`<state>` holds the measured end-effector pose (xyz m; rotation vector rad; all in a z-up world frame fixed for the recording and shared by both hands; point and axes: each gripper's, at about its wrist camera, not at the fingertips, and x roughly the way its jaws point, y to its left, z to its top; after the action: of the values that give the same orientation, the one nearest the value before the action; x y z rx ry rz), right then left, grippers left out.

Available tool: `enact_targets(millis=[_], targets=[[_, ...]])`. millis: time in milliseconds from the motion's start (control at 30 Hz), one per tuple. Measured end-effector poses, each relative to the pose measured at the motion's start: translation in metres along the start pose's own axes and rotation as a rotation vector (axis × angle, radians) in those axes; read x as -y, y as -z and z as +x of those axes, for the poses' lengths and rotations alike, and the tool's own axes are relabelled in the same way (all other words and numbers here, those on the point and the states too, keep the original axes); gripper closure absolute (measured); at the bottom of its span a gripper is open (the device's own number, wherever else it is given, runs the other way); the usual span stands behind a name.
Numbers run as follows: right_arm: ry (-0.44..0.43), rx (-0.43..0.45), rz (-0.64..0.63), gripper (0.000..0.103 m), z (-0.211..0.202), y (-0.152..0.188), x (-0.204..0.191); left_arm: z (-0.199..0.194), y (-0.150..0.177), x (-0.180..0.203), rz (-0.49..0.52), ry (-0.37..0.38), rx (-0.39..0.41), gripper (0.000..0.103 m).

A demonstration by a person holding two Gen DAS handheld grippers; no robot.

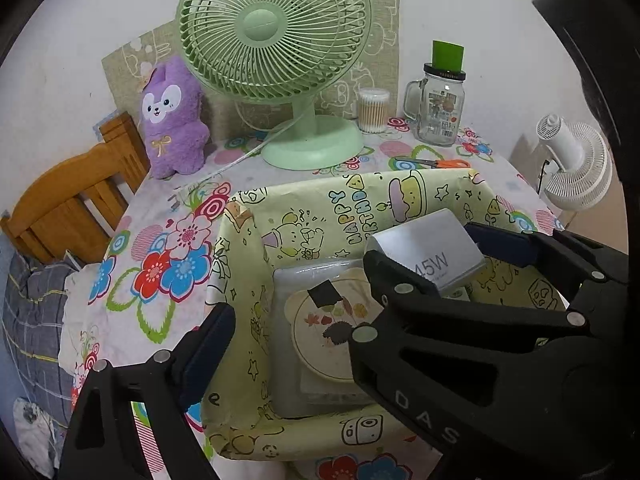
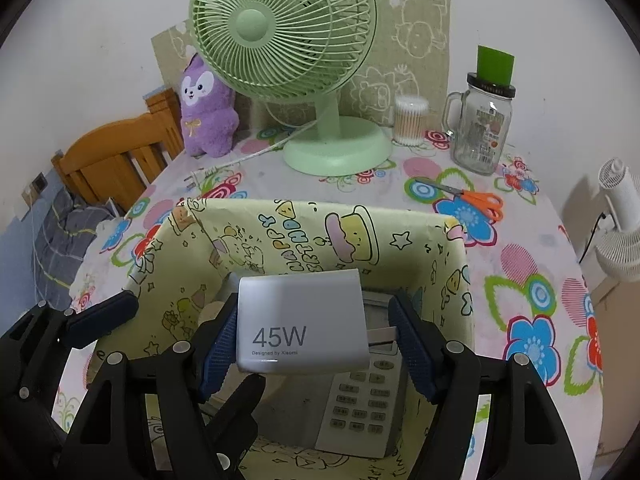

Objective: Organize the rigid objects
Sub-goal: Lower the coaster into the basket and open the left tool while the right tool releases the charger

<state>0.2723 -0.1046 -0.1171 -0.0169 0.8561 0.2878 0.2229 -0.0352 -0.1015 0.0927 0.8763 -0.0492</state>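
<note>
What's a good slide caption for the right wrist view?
Right tool holds a white 45W charger over the yellow birthday-print box, above a white remote control.

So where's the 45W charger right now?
The 45W charger is between the right gripper's fingers, over the yellow birthday-paper box, above the remote control lying inside.

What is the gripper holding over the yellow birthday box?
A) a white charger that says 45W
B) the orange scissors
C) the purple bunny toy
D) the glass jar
A: the right gripper has the white 45W charger between its fingers above the yellow birthday box, while the scissors, purple toy and glass jar all sit on the table behind it.
</note>
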Motion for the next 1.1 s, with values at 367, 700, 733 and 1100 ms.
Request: enact_targets(millis=[367, 700, 733, 1100], targets=[[0.027, 0.044, -0.028, 0.018, -0.017, 0.001, -0.005, -0.008, 0.001, -0.001, -0.017, 0.033, -0.005, 0.007], [0.037, 0.094, -0.039, 0.008, -0.051, 0.010, -0.014, -0.032, 0.011, -0.001, -0.022, 0.043, 0.023, 0.005], [0.038, 0.096, -0.037, 0.008, -0.054, 0.012, -0.015, -0.034, 0.012, -0.001, -0.022, 0.044, 0.026, 0.005], [0.064, 0.137, -0.032, 0.004, -0.090, 0.025, -0.019, -0.065, 0.025, 0.005, -0.019, 0.059, 0.073, 0.003]])
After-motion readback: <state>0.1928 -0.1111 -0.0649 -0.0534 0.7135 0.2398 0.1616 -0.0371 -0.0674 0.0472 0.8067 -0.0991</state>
